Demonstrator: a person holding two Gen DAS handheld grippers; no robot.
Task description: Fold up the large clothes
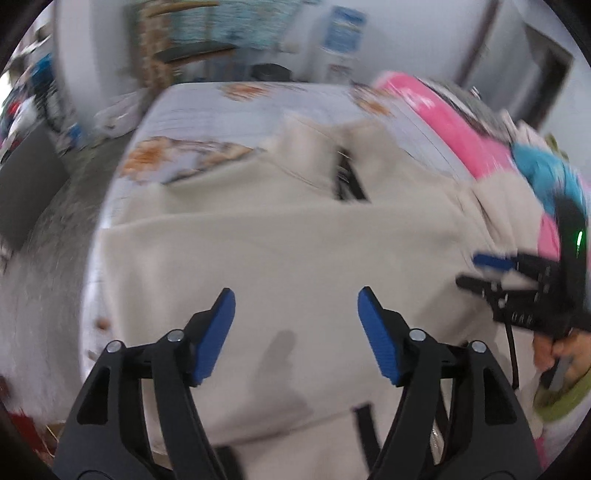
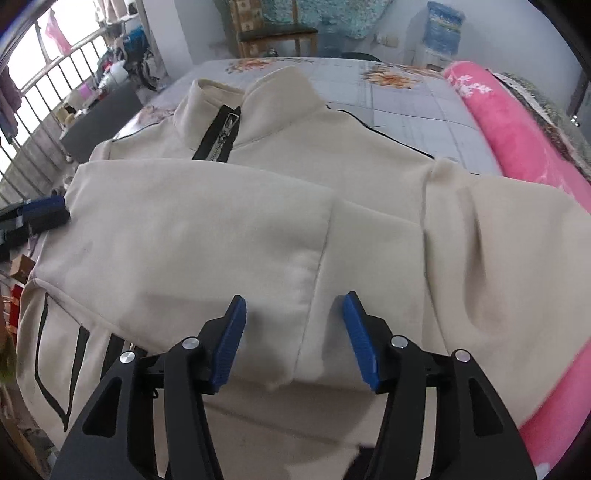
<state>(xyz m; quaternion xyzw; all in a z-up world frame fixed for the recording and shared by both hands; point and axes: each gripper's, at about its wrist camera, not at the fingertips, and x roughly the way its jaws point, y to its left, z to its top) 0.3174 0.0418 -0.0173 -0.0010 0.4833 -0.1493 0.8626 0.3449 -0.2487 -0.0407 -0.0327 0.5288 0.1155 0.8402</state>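
A cream zip-up jacket (image 2: 229, 221) lies front up on the bed, collar at the far end, black zipper (image 2: 221, 136) part open. One sleeve is folded across the chest, its cuff (image 2: 306, 295) just ahead of my right gripper (image 2: 293, 306), which is open and empty above it. In the blurred left wrist view the jacket (image 1: 280, 258) fills the middle. My left gripper (image 1: 295, 299) is open and empty over it. The right gripper (image 1: 495, 269) shows at that view's right edge, and the left gripper's fingertips (image 2: 48, 212) show at the left of the right wrist view.
The bed has a pale floral sheet (image 2: 406, 107). A rolled pink blanket (image 2: 517, 140) lies along its right side. A wooden chair (image 2: 277, 37) and a water dispenser (image 2: 441, 29) stand beyond the bed. Window bars (image 2: 48, 85) and clutter are at the left.
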